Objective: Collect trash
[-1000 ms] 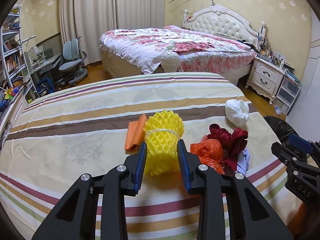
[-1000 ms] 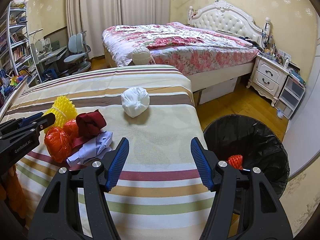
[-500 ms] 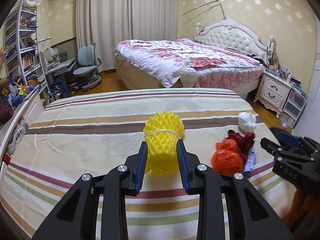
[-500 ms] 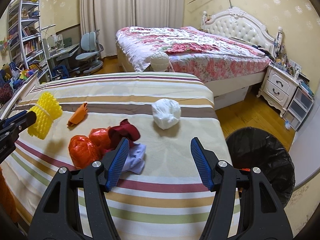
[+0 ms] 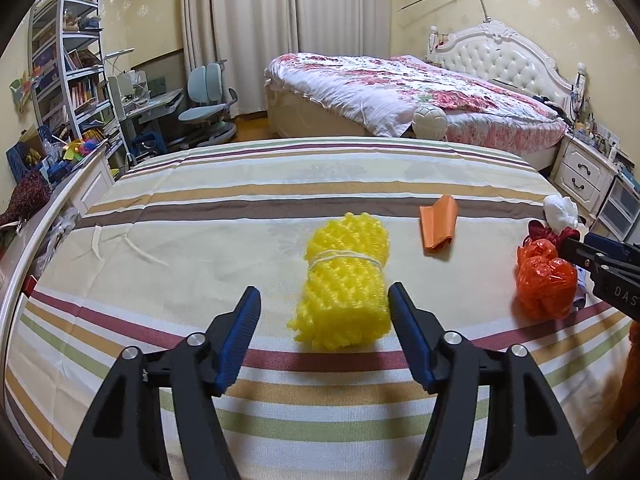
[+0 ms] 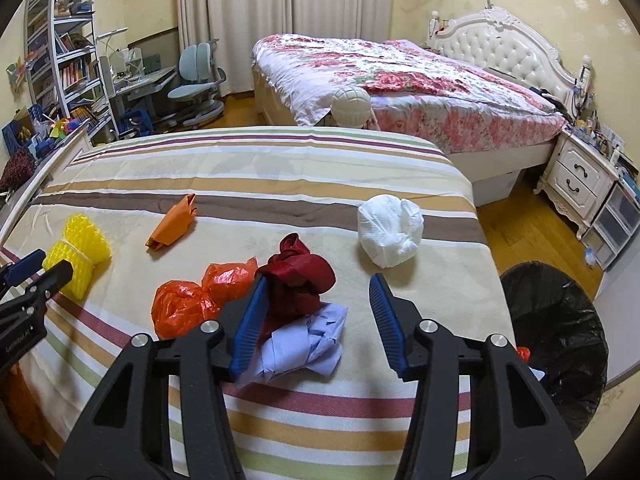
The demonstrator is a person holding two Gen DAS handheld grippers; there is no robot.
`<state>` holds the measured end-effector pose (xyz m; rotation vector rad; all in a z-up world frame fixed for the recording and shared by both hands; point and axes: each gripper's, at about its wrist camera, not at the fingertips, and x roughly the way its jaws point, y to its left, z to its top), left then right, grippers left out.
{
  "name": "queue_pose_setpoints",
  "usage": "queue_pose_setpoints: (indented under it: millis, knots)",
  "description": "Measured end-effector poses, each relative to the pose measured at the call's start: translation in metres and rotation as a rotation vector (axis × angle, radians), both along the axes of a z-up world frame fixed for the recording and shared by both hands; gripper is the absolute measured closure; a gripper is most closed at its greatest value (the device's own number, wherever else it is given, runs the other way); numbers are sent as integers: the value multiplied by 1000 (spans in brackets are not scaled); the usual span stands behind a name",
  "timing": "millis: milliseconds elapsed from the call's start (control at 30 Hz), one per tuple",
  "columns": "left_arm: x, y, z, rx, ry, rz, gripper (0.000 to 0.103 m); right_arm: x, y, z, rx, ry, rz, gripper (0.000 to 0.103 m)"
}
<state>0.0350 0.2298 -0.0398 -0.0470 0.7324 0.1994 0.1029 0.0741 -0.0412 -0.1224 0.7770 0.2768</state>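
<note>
A yellow foam-net roll (image 5: pixel 344 280) lies on the striped bedspread (image 5: pixel 180 240). My left gripper (image 5: pixel 323 290) stands around it with its jaws opening; the left pad is clear of it. My right gripper (image 6: pixel 317 280) hovers over a dark red cloth bundle (image 6: pixel 298 276) and crumpled lavender paper (image 6: pixel 308 340). Its jaws are closing, and the right pad is apart from the cloth. An orange plastic bag (image 6: pixel 184 306) sits just left of the cloth. A folded orange paper (image 6: pixel 174 224) and a white wad (image 6: pixel 390 230) lie farther back.
A black-lined trash bin (image 6: pixel 560 340) with some trash inside stands on the wooden floor off the bed's right edge. A second bed (image 6: pixel 400 76), a white nightstand (image 6: pixel 580 176), a desk chair (image 6: pixel 196 80) and bookshelves (image 6: pixel 60 52) fill the room behind.
My left gripper carried the yellow roll leftward across the bed, then opened and let it go. My right gripper swung left from the bin side to over the red cloth, its jaws narrowing.
</note>
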Motion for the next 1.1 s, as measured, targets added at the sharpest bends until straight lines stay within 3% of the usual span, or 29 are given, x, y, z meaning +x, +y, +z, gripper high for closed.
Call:
queue_pose_setpoints:
  millis: [133, 267, 400, 433, 900, 967, 1100]
  knots:
    - [4, 3, -3, -17, 18, -8, 34, 1, 8, -1, -3, 12, 24, 76]
    - [8, 5, -5, -35, 39, -14, 35, 0, 12, -1, 2, 9, 34, 84]
    - [10, 6, -10, -54, 62, -24, 58, -1, 11, 1, 14, 0, 30, 88]
    - [11, 7, -11, -60, 66, -25, 58, -1, 11, 2, 20, -4, 30, 89]
    - [1, 8, -4, -63, 20, -14, 65, -8, 6, 11, 39, -22, 27, 91]
    - [0, 9, -4, -65, 20, -11, 65, -8, 5, 10, 33, -23, 18, 89]
    - [-2, 13, -4, -64, 25, 1, 65, -6, 3, 6, 36, 0, 15, 70]
